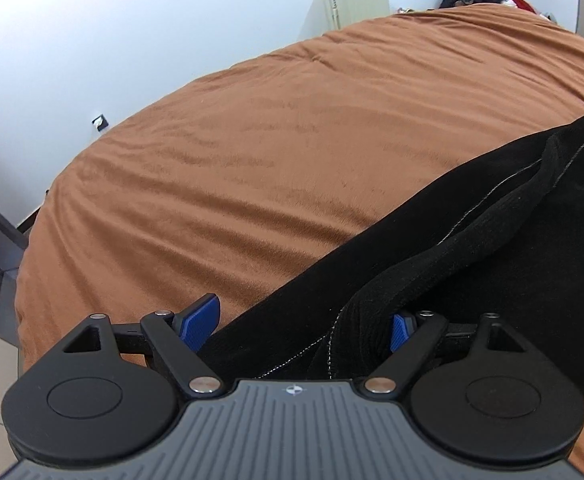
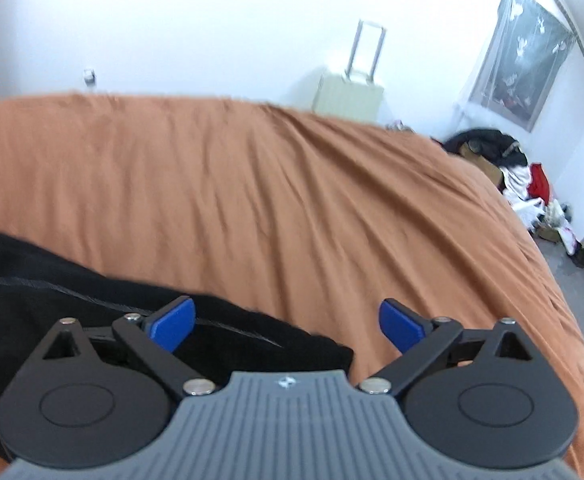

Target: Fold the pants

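Pants (image 1: 412, 264) lie on the bed (image 1: 251, 140) between both spread tools, left (image 1: 302, 328) and right (image 2: 287, 326)

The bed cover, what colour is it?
Rusty orange-brown bed cover, plain; clearest in the right wrist view.

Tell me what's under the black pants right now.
The black pants lie on the orange bedspread, which shows all around them. Whatever sits beneath the fabric itself is covered.

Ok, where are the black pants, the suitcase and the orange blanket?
black pants (image 1: 432, 264): left wrist view, middle of the cloth.
suitcase (image 2: 348, 96): right wrist view, its front.
orange blanket (image 2: 211, 184): right wrist view, bare middle.
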